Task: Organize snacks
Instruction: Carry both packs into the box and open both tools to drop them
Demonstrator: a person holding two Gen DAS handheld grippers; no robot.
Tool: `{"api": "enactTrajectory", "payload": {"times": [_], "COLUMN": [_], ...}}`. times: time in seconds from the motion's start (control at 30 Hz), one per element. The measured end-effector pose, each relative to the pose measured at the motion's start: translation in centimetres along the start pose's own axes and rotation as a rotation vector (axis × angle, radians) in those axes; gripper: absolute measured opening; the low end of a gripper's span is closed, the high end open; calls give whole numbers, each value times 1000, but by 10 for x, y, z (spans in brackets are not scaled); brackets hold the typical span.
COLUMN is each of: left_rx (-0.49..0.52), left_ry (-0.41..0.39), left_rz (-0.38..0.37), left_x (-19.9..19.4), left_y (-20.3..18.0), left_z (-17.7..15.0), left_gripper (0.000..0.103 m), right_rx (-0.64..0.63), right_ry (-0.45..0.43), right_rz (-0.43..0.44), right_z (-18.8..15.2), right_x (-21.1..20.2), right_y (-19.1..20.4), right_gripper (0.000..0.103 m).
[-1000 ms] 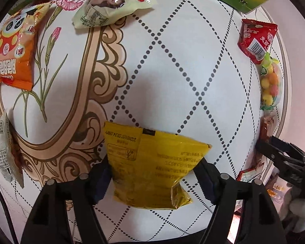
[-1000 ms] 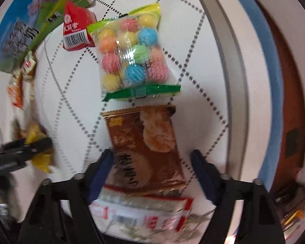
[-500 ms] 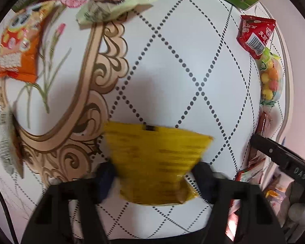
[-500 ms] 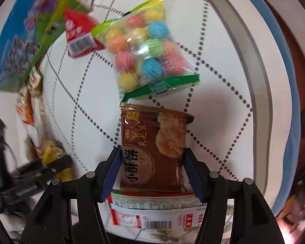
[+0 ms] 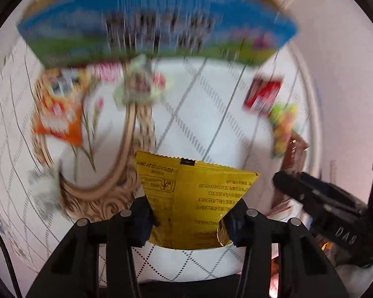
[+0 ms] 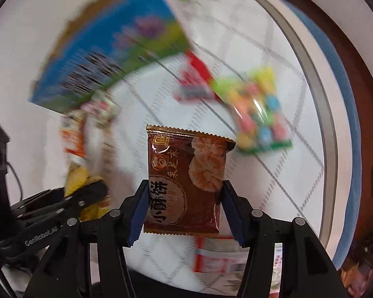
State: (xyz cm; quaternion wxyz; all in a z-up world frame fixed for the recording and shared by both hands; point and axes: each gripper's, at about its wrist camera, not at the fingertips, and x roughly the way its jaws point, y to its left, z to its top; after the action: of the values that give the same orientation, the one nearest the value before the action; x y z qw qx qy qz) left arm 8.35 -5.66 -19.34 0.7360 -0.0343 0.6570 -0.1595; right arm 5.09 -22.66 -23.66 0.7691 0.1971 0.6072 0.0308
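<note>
Left wrist view: my left tongs [image 5: 189, 221] are clamped on the yellow packet [image 5: 191, 198], clear of the surface [image 5: 199, 114], the colourful box [image 5: 156, 24] straight ahead. My right tongs [image 6: 182, 211] are clamped on the brown biscuit packet [image 6: 186, 183], its long axis running along the fingers, with the box up and to the left.

Lattice-patterned table [image 5: 211, 104] with blurred, seemingly scattered snack packets [image 5: 59, 114]

Right claw grips a brown biscuit packet above the tabletop

The right claw [image 6: 185, 213] has just been closing, and its blue pads [image 6: 230, 208] press both sides of the upright brown biscuit packet [image 6: 186, 181]. Beyond it, blurred, lie a bag of coloured balls [image 6: 257, 114], a red packet [image 6: 195, 82] and a blue-green box [image 6: 112, 57] on the white tabletop [image 6: 273, 173]; the left claw [image 6: 92, 193] grips something yellow.
</note>
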Motion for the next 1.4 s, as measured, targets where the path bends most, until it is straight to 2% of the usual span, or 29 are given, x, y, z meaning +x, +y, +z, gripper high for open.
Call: {"api": "enactTrajectory", "payload": {"times": [0.1, 0.2, 0.3, 0.4, 0.5, 0.67, 0.8, 1.0, 1.1, 1.13, 1.17, 1.2, 1.23, 1.27, 1.4], "left_rx": [-7, -8, 0, -5, -33, -85, -106, -129, -123, -122, -117, -110, -105, -104, -114], "left_ry": [-60, -118, -164, -172, -134, -35, 45, 141, 184, 191, 190, 191, 188, 181, 159], "left_rz": [-43, -67, -52, -32, -41, -51, -59, -73, -63, -55, -49, -38, -28, -19, -10], "left_x": [-38, -69, -89, -94, -82, -44, -9, 32, 45, 47, 48, 50, 51, 52, 43], "left_y": [0, 3, 3, 9, 18, 32, 37, 39, 39, 39, 39, 39, 39, 40, 47], "left_z": [26, 64, 114, 154, 193, 234, 249, 254, 254, 253, 253, 255, 257, 257, 259], "left_gripper": [44, 44, 44, 44, 44, 44, 44, 44, 46, 50, 66, 76, 92, 93, 93], "right_rx": [-56, -109, -162, -191, -207, -230, -237, -250, -242, -243, -244, -248, -247, -239, -222], "right_ry": [-57, -114, -165, -183, -154, -65, -14, 57, 121, 138, 138, 139, 143, 144, 147], "right_rz": [52, 64, 37, -2, -36, -91, -122, -163, -171, -181, -187, -190, -187, -187, -196], "right_z": [33, 72, 114, 157, 193, 217, 221, 229, 232, 233, 234, 234, 235, 235, 235], "right_x": [-27, -54, -63, -56, -38, -2, 26, 59, 75, 79, 80, 81, 82, 82, 79], "right_y": [36, 57, 81, 97, 107, 107, 97, 94, 91, 91, 92, 93, 93, 93, 94], "right_gripper": [59, 59, 59, 59, 59, 59, 59, 59, 61, 64, 70, 76, 86, 91, 91]}}
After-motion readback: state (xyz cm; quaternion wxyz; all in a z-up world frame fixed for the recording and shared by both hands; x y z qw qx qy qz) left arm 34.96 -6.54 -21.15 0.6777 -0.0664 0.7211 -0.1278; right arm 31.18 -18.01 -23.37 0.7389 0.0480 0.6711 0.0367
